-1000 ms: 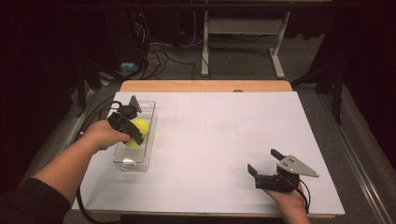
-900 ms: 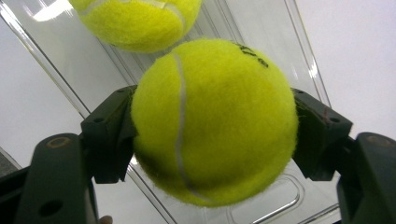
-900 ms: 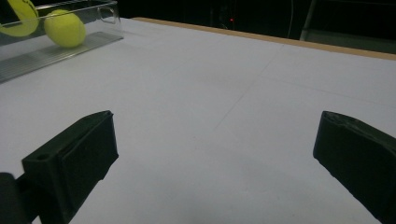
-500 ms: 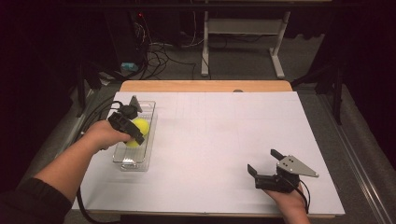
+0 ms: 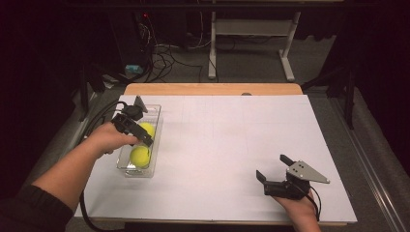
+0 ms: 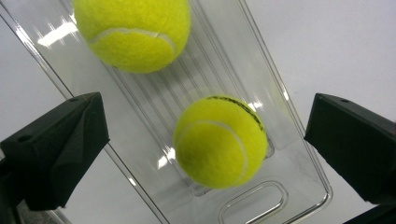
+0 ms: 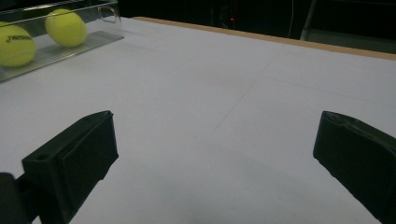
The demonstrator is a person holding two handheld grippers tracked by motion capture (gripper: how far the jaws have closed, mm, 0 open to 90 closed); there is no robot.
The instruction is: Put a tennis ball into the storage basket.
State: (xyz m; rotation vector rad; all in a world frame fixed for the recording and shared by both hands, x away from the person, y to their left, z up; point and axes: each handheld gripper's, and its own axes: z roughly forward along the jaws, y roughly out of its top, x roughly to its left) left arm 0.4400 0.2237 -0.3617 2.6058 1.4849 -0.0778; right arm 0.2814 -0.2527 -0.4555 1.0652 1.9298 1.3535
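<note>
Left gripper hangs over the clear tray at about 9 o'clock on the tabletop. Its jaws have just been opening and now stand wide; nothing is between them. A second ago one tennis ball showed in the tray, under the jaws; now two show, lying apart along the tray's length. Judgement: the ball was just let go into the tray, so this placement looks done and the left hand is free to draw off.

Left gripper view: near ball lies free on the ribbed tray floor, close to the end with the handle slot, clear of both jaws; far ball sits farther up the tray. The high view cannot confirm that gap, since the gripper partly covers the upper ball; the lower ball shows plainly.

Right gripper rests at about 5 o'clock, well apart from the tray, jaws wide and empty. Right gripper view gives the side-on look: both balls sit low inside the tray walls, none on the tabletop.
</note>
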